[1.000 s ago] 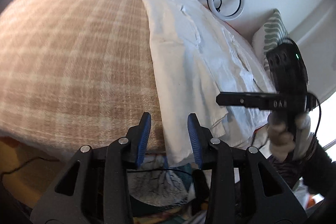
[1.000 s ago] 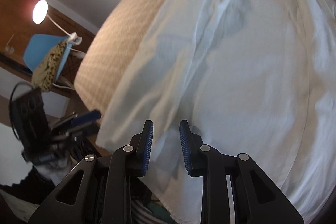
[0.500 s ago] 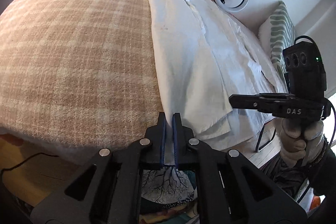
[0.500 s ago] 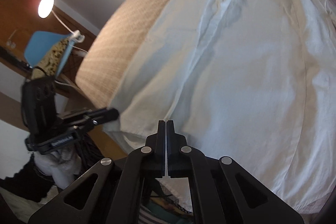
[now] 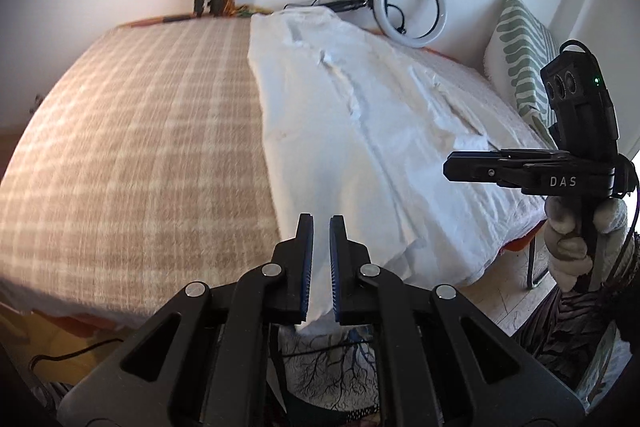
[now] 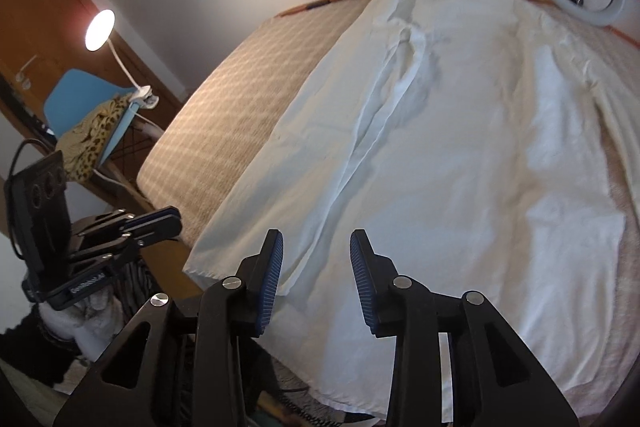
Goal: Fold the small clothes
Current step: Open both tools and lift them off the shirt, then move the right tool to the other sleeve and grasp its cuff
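A white shirt [image 5: 360, 131] lies spread on the bed, its hem hanging over the near edge; it also fills the right wrist view [image 6: 460, 155]. My left gripper [image 5: 321, 227] is slightly open over the shirt's hem corner, with white cloth showing in the gap between the pads. My right gripper [image 6: 316, 247] is open and empty just above the shirt's hem near the front placket. The right gripper also shows at the right of the left wrist view [image 5: 480, 167], and the left gripper at the lower left of the right wrist view [image 6: 160, 223].
The bed has a beige checked blanket [image 5: 140, 147]. A ring light [image 5: 412, 7] leans on the wall behind. A green patterned pillow [image 5: 524, 55] stands at the right. A blue chair [image 6: 92, 107] and a lit lamp [image 6: 99, 29] are left of the bed.
Both grippers shut on the shirt's hem half a second ago. Now both have opened, the right wide, the left a little, and both have drawn back slightly.
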Action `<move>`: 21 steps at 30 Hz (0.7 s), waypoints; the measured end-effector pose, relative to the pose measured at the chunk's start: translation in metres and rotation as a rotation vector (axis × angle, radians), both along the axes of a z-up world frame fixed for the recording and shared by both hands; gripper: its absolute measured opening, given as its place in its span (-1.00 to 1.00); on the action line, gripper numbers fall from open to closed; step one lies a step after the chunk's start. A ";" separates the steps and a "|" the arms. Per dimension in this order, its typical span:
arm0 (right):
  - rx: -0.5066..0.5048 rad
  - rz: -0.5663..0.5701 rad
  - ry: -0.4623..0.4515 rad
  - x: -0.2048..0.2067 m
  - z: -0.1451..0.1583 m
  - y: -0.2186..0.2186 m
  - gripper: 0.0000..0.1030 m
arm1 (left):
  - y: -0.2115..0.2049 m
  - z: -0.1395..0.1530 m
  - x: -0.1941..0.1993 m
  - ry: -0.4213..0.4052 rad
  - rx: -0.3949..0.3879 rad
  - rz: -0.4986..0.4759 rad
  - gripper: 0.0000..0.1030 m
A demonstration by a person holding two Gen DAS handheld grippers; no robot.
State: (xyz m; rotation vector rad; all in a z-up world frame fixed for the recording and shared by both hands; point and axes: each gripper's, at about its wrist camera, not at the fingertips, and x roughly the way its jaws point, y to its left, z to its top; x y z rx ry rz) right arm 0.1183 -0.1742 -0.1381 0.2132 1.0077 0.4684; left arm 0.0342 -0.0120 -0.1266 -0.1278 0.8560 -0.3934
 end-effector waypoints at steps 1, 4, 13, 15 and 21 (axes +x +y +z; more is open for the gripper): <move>-0.011 -0.011 -0.025 -0.003 0.004 -0.004 -0.33 | -0.003 0.002 0.003 -0.010 -0.004 -0.011 -0.91; -0.013 -0.067 -0.084 -0.011 0.010 -0.018 -0.32 | -0.018 0.007 0.006 -0.044 -0.022 -0.034 -0.70; -0.024 -0.221 -0.108 -0.030 0.011 -0.096 -0.25 | -0.079 0.004 0.021 -0.029 -0.078 -0.136 -0.29; -0.022 -0.249 -0.094 -0.035 0.010 -0.119 -0.04 | -0.095 0.002 0.025 -0.014 -0.081 -0.158 -0.29; 0.031 -0.351 -0.094 -0.049 0.011 -0.180 -0.03 | -0.140 -0.002 0.030 -0.004 -0.082 -0.234 -0.29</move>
